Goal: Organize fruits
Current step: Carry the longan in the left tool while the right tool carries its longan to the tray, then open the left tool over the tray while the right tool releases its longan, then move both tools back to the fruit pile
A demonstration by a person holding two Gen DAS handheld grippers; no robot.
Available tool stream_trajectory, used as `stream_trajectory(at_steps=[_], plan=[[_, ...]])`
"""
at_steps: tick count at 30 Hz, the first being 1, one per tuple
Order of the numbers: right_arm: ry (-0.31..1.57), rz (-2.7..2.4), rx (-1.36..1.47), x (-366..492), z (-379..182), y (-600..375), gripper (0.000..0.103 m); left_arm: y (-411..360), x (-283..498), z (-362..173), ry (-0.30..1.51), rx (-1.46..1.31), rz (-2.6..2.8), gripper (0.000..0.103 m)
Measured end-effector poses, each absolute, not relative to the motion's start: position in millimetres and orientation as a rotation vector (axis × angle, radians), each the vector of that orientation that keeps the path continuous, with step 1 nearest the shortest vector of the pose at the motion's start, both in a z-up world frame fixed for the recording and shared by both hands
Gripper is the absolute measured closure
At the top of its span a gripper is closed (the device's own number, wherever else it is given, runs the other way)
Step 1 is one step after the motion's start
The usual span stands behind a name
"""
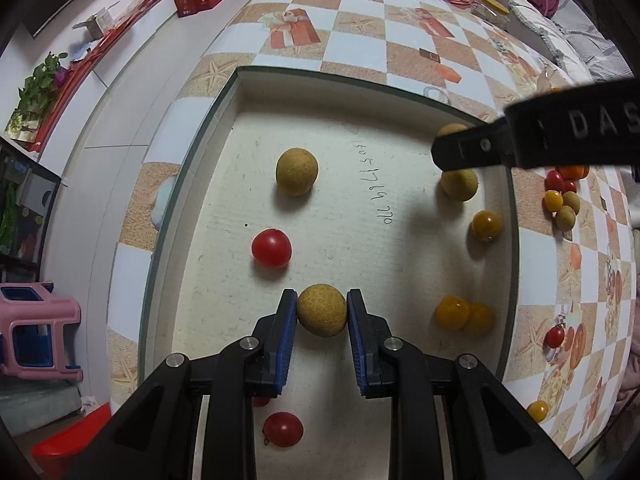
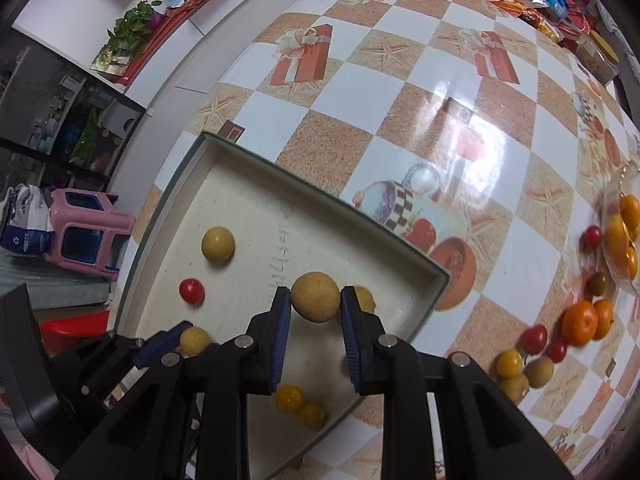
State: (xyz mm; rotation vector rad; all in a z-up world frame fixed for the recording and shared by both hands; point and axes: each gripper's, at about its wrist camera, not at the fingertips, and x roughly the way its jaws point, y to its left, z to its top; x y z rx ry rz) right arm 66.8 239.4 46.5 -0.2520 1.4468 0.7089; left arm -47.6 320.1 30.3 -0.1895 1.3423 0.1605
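Poised above the white tray [image 1: 240, 92], left gripper [image 1: 322, 312] and right gripper [image 2: 315, 300] each clenched on a tan fruit [image 1: 321, 310] (tray floor directly beneath both fingers).

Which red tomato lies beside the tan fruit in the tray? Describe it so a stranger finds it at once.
Start at the shallow white tray on the checkered tablecloth. In the left wrist view, a loose tan fruit lies in its open middle, and just below-left of that sits the red cherry tomato. It is the only red fruit lying in plain sight there; its neighbours are tan or yellow.
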Motion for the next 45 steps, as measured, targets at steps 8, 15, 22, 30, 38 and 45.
stream_trajectory(at_steps=[8,15,22,30,38,45], plan=[[1.486,0.708,-0.288,73.5,21.2,257.4,0.075,320.8,-47.0,22.4,1.357,-0.190,0.170,0.077],[1.501,0.715,-0.307,74.9,14.3,262.5,0.068,318.4,-48.1,21.4,1.353,-0.172,0.170,0.076],[1.511,0.722,-0.280,77.9,17.9,268.8,0.031,309.2,-56.7,31.4,1.311,-0.167,0.173,0.028],[1.487,0.757,-0.074,83.2,45.7,244.1,0.000,299.1,-66.5,36.1,1.359,-0.130,0.154,0.028],[1.400,0.667,-0.054,78.0,83.6,189.4,0.000,276.5,-84.1,56.6,1.349,-0.083,0.115,0.028],[1.435,0.516,0.021,69.8,84.5,101.8,0.000,243.7,-81.7,71.5,1.339,-0.055,0.051,0.028]])
